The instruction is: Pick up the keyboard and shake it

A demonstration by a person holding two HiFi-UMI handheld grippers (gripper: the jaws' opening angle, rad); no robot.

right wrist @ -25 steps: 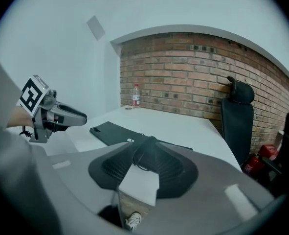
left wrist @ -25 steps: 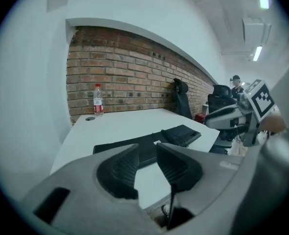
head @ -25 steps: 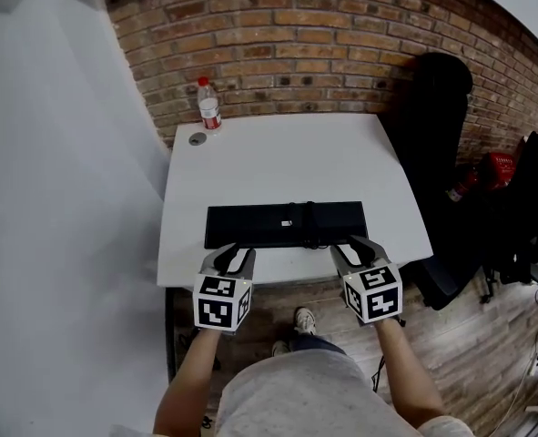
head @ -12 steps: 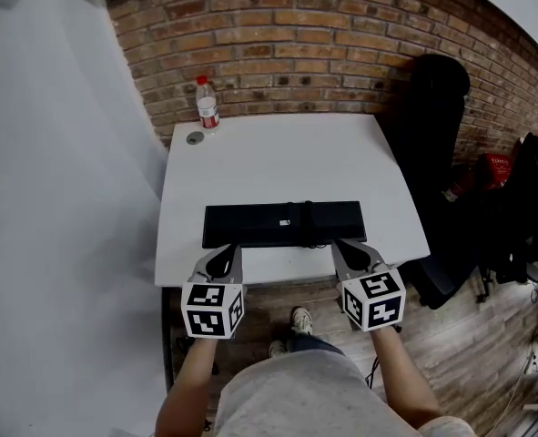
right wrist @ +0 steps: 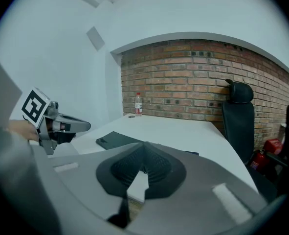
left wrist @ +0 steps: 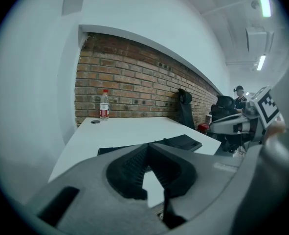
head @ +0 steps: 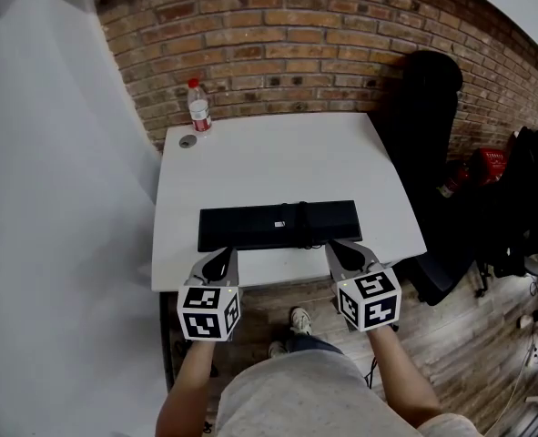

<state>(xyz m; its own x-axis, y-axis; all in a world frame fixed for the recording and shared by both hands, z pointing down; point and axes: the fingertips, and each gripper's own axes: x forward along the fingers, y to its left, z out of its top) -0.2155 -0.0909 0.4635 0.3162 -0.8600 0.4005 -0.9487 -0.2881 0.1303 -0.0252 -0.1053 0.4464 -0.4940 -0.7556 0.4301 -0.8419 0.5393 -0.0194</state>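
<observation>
A long black keyboard lies flat across the near part of the white table. Both grippers hover at the table's front edge, just short of the keyboard's near side. My left gripper is below the keyboard's left end, with its jaws shut and nothing between them. My right gripper is below the right half, also shut and empty, its tip close to the keyboard's edge. In the left gripper view the keyboard lies beyond the closed left gripper. The right gripper view shows the keyboard past the closed right gripper.
A water bottle and a round grommet sit at the table's far left corner, against the brick wall. A black chair and a red object stand to the right. My shoe is on the wood floor below.
Both grippers' jaws have gone from part open to shut. The left gripper has drawn back a little toward me; the keyboard has not moved.
</observation>
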